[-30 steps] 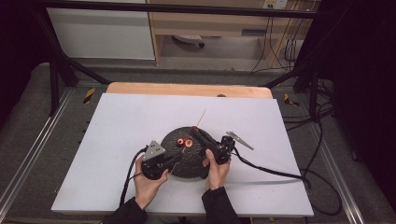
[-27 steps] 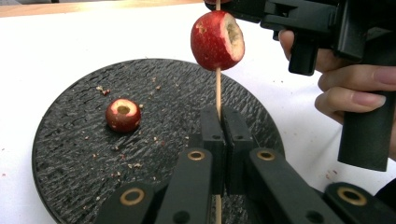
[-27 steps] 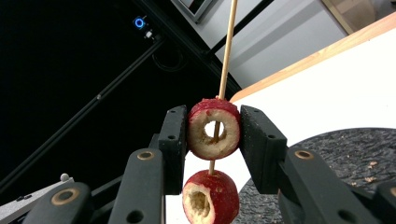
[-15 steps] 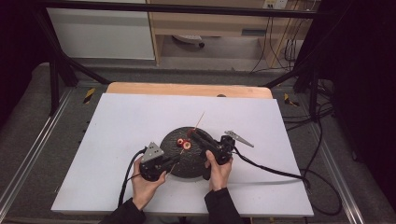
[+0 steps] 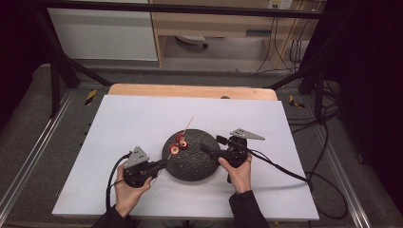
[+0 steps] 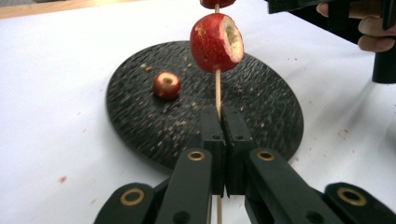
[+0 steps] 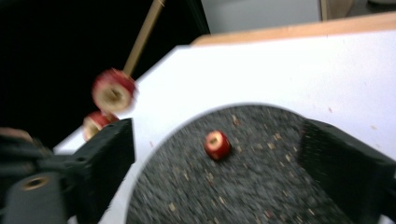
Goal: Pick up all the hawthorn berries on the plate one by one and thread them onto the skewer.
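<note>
Pinching thin wooden skewer [image 6: 217, 95], left tongs [image 6: 223, 122]; round pebbled black plate [image 6: 261, 93]

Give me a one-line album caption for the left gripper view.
Left gripper clamped on a wooden skewer threaded with red fruit, one loose fruit lying on the black plate.

You have nothing to read here: no word, brand, label or number can be made out in any of the three views. The nearest things to a sign are the yellow-and-black hazard stripes [image 5: 90, 96] on the floor at the left of the high view, and a matching patch [image 5: 295, 101] at the right of that frame; neither carries any letters. The white sheet on the tabletop [image 5: 142, 123] is blank.
</note>
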A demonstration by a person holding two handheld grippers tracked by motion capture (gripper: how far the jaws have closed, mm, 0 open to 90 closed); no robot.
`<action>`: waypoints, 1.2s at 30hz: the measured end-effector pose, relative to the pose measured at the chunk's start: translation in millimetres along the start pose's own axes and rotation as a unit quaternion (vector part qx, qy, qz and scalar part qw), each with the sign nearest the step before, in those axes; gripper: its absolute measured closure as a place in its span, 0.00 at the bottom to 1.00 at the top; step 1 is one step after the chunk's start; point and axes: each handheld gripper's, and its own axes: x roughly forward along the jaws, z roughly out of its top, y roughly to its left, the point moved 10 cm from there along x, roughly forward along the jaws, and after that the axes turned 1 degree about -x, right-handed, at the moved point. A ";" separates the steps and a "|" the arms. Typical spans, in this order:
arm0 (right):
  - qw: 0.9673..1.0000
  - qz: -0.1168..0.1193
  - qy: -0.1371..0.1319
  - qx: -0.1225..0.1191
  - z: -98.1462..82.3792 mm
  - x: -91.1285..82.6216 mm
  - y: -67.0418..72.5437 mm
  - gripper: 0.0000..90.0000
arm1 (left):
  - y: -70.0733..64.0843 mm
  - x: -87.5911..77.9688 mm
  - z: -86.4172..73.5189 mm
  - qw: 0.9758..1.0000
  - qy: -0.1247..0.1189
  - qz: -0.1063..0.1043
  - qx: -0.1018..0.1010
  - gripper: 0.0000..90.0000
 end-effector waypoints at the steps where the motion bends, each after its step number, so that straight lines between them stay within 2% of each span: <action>1: 1.000 -0.003 0.012 -0.007 -2.4 -0.2 -1.9 0.10 | 2.3 -2.8 -2.0 1.000 0.003 0.001 0.000 0.99; 6: 0.998 -0.005 0.055 -0.031 -10.8 -2.2 -4.8 0.05 | 16.9 -17.0 -12.5 1.000 0.011 0.011 -0.003 0.99; 11: 0.995 -0.010 0.086 -0.051 -17.1 -2.8 -8.2 0.04 | 29.9 -26.6 -25.2 1.000 0.022 0.015 -0.008 0.99; 19: 0.989 -0.021 0.126 -0.068 -22.6 -1.3 -13.8 0.03 | 49.0 -38.2 -42.6 0.999 0.031 0.023 -0.017 0.99; 21: 0.986 -0.027 0.140 -0.082 -23.5 0.4 -14.2 0.03 | 52.4 -41.0 -46.5 0.999 0.034 0.024 -0.018 0.99; 23: 0.984 -0.029 0.150 -0.096 -23.5 3.1 -13.1 0.03 | 54.3 -43.5 -48.8 0.999 0.034 0.023 -0.021 0.98; 26: 0.981 -0.028 0.161 -0.100 -21.3 8.1 -9.6 0.04 | 54.3 -44.8 -50.8 0.999 0.037 0.020 -0.020 0.98; 36: 0.971 -0.034 0.197 -0.130 -8.3 29.3 1.7 0.10 | 57.2 -47.7 -59.1 0.999 0.044 0.020 -0.017 0.98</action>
